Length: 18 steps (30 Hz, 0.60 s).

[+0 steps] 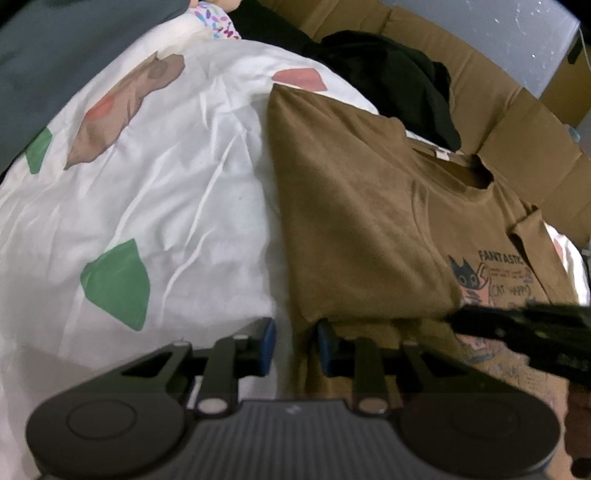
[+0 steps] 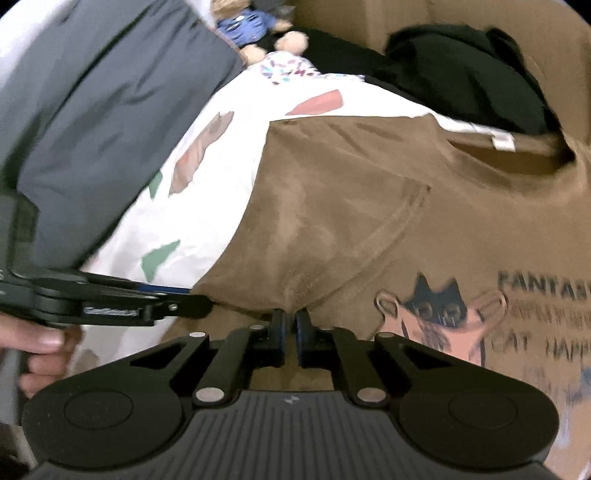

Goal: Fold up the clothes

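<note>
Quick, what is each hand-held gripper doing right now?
Left hand-held gripper: open, astride the brown T-shirt's edge.
Right hand-held gripper: closed, pinching the shirt.

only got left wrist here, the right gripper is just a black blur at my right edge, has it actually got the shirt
Observer: Yes. In the right wrist view the right gripper is shut on a pucker of the brown t-shirt, beside the sleeve seam.
Operator: ok, whats at the far end, i only get a pink blur
Observer: A plush toy in blue clothing lies there.
Operator: and how does mine look from the side
Observer: The left gripper has its tip at the t-shirt's left edge, low over the white sheet.
</note>
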Motion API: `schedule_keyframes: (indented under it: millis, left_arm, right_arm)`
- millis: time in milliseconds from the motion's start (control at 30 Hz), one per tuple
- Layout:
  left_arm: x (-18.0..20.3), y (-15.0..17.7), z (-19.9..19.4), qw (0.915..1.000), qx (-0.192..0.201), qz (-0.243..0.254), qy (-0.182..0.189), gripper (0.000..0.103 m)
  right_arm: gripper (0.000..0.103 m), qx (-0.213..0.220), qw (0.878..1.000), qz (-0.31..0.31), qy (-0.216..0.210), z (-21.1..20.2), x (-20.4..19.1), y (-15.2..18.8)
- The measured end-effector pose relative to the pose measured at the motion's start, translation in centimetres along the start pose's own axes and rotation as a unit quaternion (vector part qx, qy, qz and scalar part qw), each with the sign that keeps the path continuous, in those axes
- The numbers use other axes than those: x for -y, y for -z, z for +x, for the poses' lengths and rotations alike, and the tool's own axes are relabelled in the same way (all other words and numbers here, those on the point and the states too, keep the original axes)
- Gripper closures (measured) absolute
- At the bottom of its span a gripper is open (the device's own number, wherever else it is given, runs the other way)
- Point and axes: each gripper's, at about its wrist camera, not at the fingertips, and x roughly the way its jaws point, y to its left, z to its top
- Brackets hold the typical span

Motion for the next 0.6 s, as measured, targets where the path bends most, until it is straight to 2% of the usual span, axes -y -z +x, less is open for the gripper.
schedule_keyframes:
  millis: [167,233,300,333,467,600]
  left_arm:
    - [0.1,-0.1,-0.4,1.0000,-0.001,0.001,-0.003,0.080]
    - [0.2,-0.1,-0.6,1.0000,-0.001,0.003,-0.004,0.081]
    - [0.4,-0.1,-0.7,1.0000,-0.001,0.006,-0.005,0.082]
    - [0.4,-0.1,-0.9,0.9999,0.000,0.009,-0.005,0.082]
    - [0.3,-0.2,-1.9,0.9998,0.011,0.013,0.007,0.083]
    - [0.0,-1.1,-3.3,0.9993,0.031,-0.005,0.023,0.083]
  right_arm:
    - [0.095,-0.022,0.999,0.022,0.009,-0.2,1.3,1.6]
    - [0.090,-0.026,0.999,0.026,0.015,0.1,1.5,1.6]
    - [0.063,-0.019,0.999,0.030,0.017,0.3,1.3,1.1]
    - [0.057,-0.011,0.999,0.031,0.015,0.3,1.0,0.7]
    - [0.057,0.019,1.000,0.022,0.009,0.3,-0.2,-0.6]
    - [0.058,0.035,0.999,0.018,-0.005,1.4,-1.1,-1.8]
